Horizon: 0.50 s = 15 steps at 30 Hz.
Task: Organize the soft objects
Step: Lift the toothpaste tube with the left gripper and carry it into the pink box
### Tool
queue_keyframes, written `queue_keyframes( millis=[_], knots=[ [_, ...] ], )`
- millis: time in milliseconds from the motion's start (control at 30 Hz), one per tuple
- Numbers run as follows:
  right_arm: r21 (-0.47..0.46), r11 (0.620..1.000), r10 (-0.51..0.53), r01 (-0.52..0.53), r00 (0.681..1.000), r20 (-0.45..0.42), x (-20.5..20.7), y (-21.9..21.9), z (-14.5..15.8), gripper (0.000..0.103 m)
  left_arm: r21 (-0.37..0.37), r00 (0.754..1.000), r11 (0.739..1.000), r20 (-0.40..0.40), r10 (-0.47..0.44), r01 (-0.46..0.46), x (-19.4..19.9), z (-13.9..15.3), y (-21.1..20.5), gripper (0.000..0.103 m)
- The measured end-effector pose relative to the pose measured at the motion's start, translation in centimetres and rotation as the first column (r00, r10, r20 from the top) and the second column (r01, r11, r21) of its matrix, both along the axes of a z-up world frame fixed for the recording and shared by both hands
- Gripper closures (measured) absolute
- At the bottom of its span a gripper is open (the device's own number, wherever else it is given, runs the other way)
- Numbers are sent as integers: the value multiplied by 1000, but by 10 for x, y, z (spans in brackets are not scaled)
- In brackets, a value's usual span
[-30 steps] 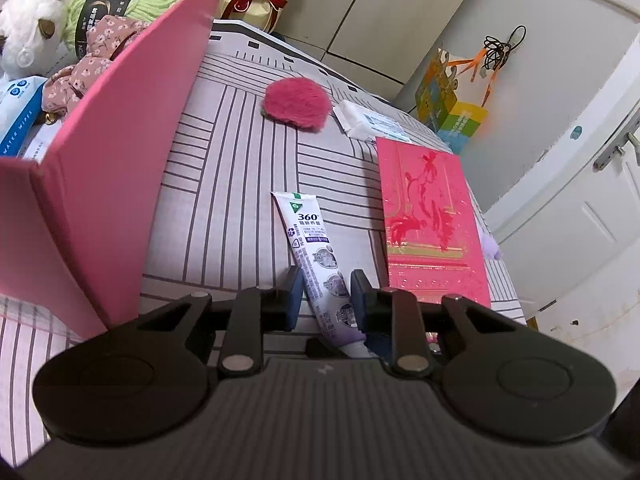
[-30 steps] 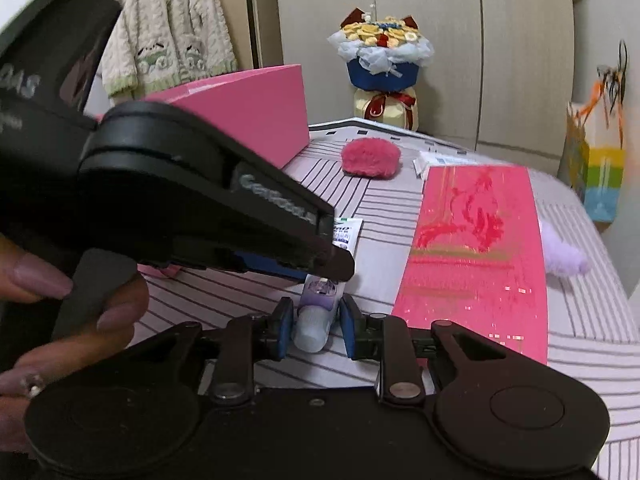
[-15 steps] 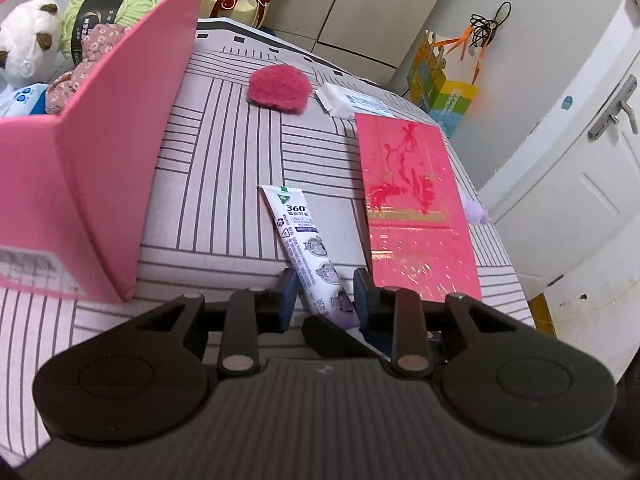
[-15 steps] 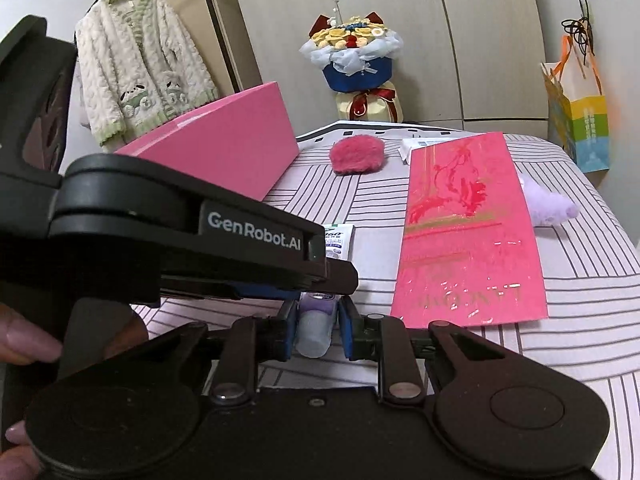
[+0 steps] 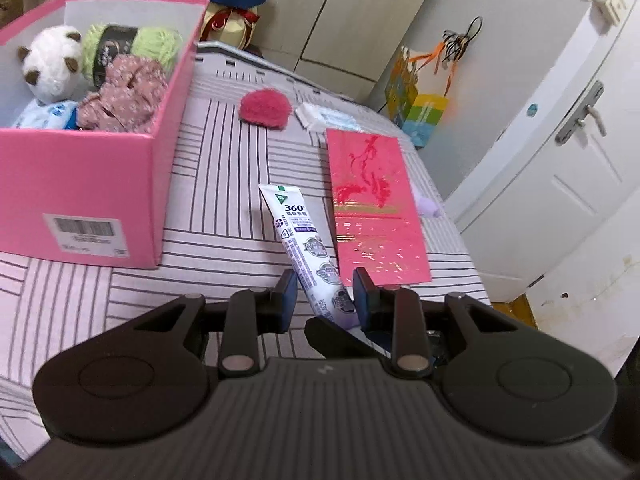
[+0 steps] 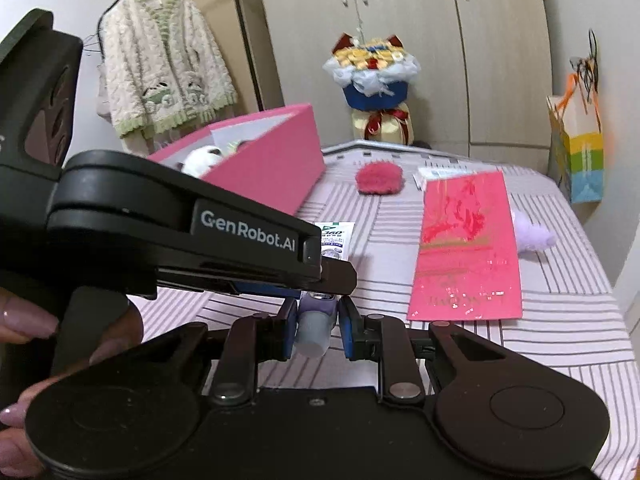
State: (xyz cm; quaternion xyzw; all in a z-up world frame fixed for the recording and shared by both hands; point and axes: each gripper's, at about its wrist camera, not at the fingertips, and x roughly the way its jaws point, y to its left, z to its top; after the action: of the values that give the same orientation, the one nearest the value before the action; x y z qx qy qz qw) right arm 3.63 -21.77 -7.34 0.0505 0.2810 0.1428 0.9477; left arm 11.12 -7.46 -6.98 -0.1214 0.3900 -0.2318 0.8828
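Observation:
A white and purple tube (image 5: 298, 232) marked 360 hangs tilted just above the striped bed cover (image 5: 224, 184). My left gripper (image 5: 325, 294) is shut on its lower body. My right gripper (image 6: 318, 320) is shut on the tube's (image 6: 334, 236) grey cap end. In the right wrist view the left gripper (image 6: 336, 272) crosses over the tube from the left, held by a person's hand (image 6: 24, 320). The open pink box (image 5: 80, 184) at the left holds a panda plush (image 5: 50, 64), green yarn (image 5: 132, 46) and a floral cloth (image 5: 128, 96).
On the bed lie a pink fuzzy puff (image 5: 264, 106), a white tissue pack (image 5: 324, 118), a long red envelope (image 5: 372, 200) and a purple plush (image 6: 532, 236) half under it. A gift bag (image 5: 416, 108), a bouquet (image 6: 372, 76) and wardrobe doors stand beyond the bed.
Both grippers have risen and drawn back with the tube held between them. The tube's far end has come up off the cover, and more of the box's inside shows.

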Motion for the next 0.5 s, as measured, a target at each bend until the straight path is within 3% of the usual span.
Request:
queue_keyframes(
  millis=[267, 500],
  knots=[
    [-33, 998, 52, -50, 996, 72, -20, 15, 29, 77, -10, 995, 1000, 95, 11, -10, -31, 33, 23, 75],
    [-51, 992, 123, -117, 981, 152, -12, 37, 57, 77, -50, 981, 997, 183, 59, -51, -34, 61, 55, 75]
  ],
)
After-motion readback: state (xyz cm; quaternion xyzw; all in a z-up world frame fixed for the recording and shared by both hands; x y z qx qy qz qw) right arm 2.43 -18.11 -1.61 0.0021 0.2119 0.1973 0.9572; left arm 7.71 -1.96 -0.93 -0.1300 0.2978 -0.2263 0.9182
